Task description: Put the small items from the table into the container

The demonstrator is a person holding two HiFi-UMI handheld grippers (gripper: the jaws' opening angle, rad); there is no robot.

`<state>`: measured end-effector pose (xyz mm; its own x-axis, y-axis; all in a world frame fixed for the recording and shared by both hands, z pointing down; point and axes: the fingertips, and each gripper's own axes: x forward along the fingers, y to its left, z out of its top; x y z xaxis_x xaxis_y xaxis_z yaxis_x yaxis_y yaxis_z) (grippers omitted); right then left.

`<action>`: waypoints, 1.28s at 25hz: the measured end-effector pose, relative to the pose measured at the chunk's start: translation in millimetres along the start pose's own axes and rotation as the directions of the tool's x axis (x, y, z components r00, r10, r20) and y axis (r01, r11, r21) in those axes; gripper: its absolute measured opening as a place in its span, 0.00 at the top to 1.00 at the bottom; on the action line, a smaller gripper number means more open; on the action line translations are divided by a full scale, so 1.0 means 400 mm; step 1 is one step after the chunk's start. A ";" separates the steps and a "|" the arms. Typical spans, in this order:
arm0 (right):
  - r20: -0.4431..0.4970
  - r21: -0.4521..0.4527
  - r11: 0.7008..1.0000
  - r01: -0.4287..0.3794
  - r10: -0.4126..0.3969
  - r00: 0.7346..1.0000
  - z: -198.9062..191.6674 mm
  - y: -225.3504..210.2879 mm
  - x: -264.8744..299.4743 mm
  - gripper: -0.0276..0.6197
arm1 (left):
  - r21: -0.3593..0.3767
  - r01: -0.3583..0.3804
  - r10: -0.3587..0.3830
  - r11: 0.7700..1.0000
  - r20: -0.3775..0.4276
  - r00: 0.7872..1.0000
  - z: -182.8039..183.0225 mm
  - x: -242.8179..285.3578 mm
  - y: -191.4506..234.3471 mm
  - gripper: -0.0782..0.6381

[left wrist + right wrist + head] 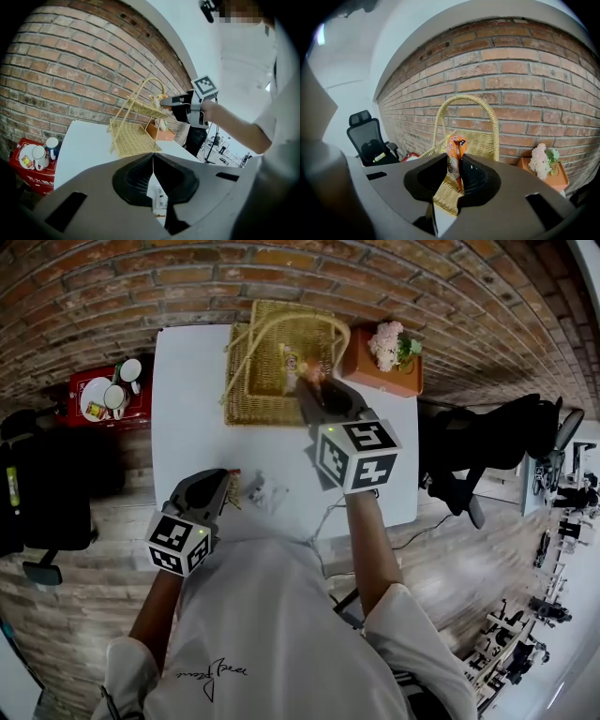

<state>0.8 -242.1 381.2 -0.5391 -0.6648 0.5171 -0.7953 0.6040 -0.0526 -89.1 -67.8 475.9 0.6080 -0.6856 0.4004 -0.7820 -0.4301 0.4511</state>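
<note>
Orange packet (457,143), pinched in right gripper (458,163) — above wicker basket (482,143)

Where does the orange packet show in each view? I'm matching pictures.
Head view: orange packet upper middle, over the wicker basket.
Left gripper view: packet middle, small, above the basket.
Right gripper view: packet centre, clamped between the jaws.
Shared landmark: the wicker basket.

Bright, even daylight; fisheye-warped edges.

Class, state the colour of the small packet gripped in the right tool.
Orange with white markings; the small packet shows best in the right gripper view.
</note>
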 end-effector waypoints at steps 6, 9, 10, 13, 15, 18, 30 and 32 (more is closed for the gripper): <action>-0.018 -0.004 1.000 -0.029 0.029 0.999 -0.006 0.016 0.017 0.82 | -0.012 -0.001 0.001 1.000 0.000 1.000 0.002 0.002 0.009 0.88; -0.023 -0.017 1.000 -0.027 0.026 0.999 -0.009 0.023 0.022 0.78 | -0.017 0.003 -0.003 1.000 -0.001 1.000 -0.005 0.002 0.014 0.88; -0.025 -0.021 1.000 -0.020 0.020 0.999 -0.010 0.022 0.023 0.78 | -0.018 0.004 -0.004 1.000 -0.001 1.000 -0.004 0.003 0.015 0.88; -0.028 -0.036 0.999 0.009 -0.010 1.000 -0.010 0.008 0.021 0.77 | -0.024 0.007 -0.007 1.000 0.001 1.000 0.001 0.008 0.015 0.88; -0.027 -0.035 0.999 0.027 -0.028 0.999 -0.010 -0.003 0.017 0.75 | -0.031 0.010 -0.010 0.999 0.003 1.000 0.004 0.010 0.016 0.88; -0.025 -0.032 0.999 0.041 -0.041 0.999 -0.012 -0.011 0.011 0.74 | -0.036 0.014 -0.014 0.999 0.008 1.000 0.005 0.011 0.018 0.88; 0.007 0.001 0.999 0.033 -0.033 0.999 -0.003 0.005 -0.036 0.66 | -0.030 0.024 -0.023 0.999 0.020 1.000 0.008 0.006 0.010 0.88; 0.003 -0.004 0.999 0.035 -0.035 0.999 -0.010 0.008 -0.047 0.66 | -0.029 0.024 -0.023 0.999 0.025 0.999 0.011 0.005 0.006 0.88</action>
<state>9.5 -226.0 374.6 -0.5118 -0.6868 0.5162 -0.8127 0.5819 -0.0315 -90.3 -72.9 474.4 0.6225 -0.6898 0.3698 -0.7628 -0.4290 0.4839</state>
